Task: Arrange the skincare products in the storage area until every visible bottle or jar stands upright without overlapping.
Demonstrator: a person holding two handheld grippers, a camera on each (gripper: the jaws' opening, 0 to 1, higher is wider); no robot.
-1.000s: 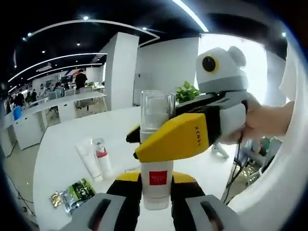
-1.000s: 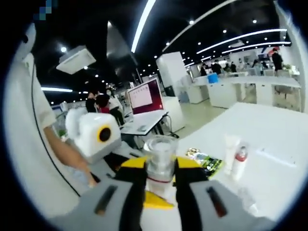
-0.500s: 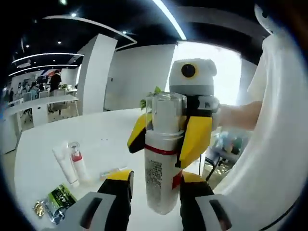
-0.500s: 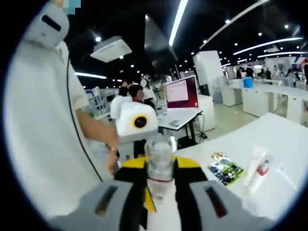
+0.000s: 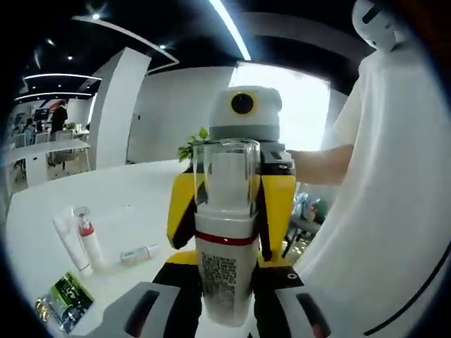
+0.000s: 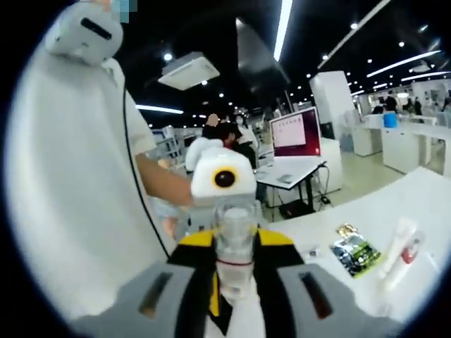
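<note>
On the white bench [image 5: 134,204], at the left of the left gripper view, lie a white tube [image 5: 67,241], a small red-collared bottle [image 5: 88,238], a tiny vial [image 5: 139,253] and a green sachet [image 5: 65,298]: all light things, the tube soft enough to dent, the little bottle tippy once stood up.

Further right, lifted off the bench, is the pump bottle [image 5: 225,246]: white body with small print, a red band, and a clear cap over the white pump. It looks stiff and smooth (probably slippery plastic), fairly light, and top-heavy if gripped low; the cap may pull off, so the body is the safer place to hold.

The left claw [image 5: 227,303] is clenched on the lower body. The right claw [image 5: 227,211], yellow-and-black, stands behind the bottle with its jaws either side of the shoulder; in the right gripper view the right claw [image 6: 236,271] is clamped at the bottle's neck [image 6: 235,246], just below the cap.
</note>
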